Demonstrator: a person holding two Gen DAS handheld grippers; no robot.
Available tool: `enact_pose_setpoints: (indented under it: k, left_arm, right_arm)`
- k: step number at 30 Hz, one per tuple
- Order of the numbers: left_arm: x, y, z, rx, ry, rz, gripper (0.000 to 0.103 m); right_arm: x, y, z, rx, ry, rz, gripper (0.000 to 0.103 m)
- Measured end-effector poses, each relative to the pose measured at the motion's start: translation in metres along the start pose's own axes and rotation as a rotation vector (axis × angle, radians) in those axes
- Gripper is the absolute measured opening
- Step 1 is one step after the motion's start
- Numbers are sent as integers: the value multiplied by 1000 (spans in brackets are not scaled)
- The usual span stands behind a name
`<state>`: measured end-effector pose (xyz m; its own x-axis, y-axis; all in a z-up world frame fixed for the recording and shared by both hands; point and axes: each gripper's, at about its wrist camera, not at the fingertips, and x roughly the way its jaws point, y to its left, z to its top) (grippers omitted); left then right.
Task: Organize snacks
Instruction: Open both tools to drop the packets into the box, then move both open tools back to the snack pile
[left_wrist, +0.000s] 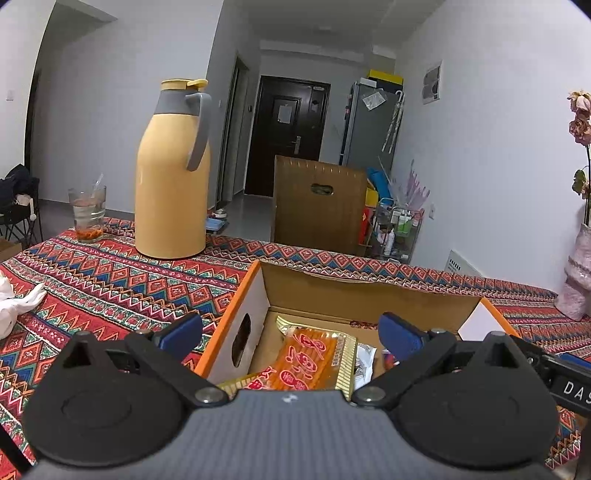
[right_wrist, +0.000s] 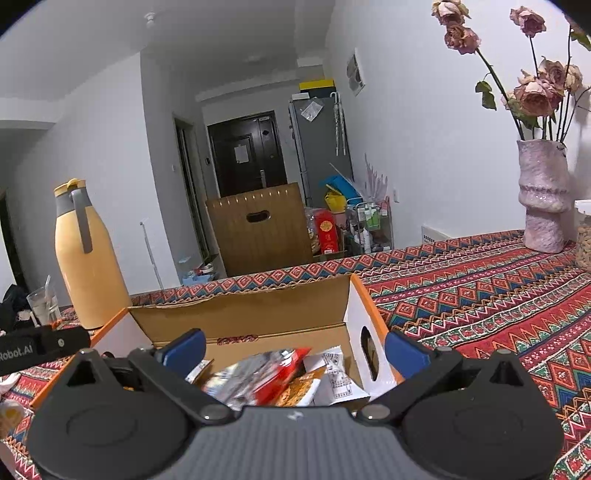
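Observation:
An open cardboard box (left_wrist: 369, 295) with orange-trimmed white side walls sits on the patterned tablecloth; it also shows in the right wrist view (right_wrist: 258, 306). Inside lie an orange snack pack (left_wrist: 306, 360) with a gold edge and a silver wrapper (left_wrist: 364, 363). In the right wrist view a red and silver snack packet (right_wrist: 266, 376), blurred, and a white wrapper (right_wrist: 338, 380) lie in the box. My left gripper (left_wrist: 291, 334) is open and empty above the box's left part. My right gripper (right_wrist: 295, 350) is open and empty above the box's right part.
A tall yellow thermos (left_wrist: 171, 177) and a glass (left_wrist: 87, 214) stand at the back left. A pink vase (right_wrist: 543, 199) with dried roses and a jar (right_wrist: 585, 236) stand at the right. White cloth (left_wrist: 14, 302) lies at far left. A brown crate (left_wrist: 317, 206) stands beyond the table.

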<state>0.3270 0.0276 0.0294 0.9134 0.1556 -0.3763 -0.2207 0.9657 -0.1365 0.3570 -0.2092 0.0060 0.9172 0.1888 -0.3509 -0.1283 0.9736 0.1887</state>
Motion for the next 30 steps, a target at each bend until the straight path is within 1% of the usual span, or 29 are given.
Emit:
enact_pose_setpoints:
  k: [7,12,15,17,21,27,30]
  left_arm:
    - [-7,-3,1,6,-24,-1,103]
    - [-17,-7,9,3,-56,13,103]
    - [-26,-7,15,-9,-62,20,103]
    - [-36,-7,17,3,-72,28,103]
    - [-54,-2,20,11,-85,31,103]
    - [-80,7,18,12,-78,10,103]
    - [-94,12,10,20,-58,-21,103]
  right_arm:
    - [-4,1,3,-5,-14,-9,103]
    - [-12,1,9,-3,-42,-8,103]
    - [-17,-2,15,8,-53,5,103]
    - [-21,-1,19,1,-57,11,103]
    - [-28,4,25,-20,-37,45,103]
    - [-56,20,29,-89,-56,62,103]
    - [-73,24,26,-109,-63,67,103]
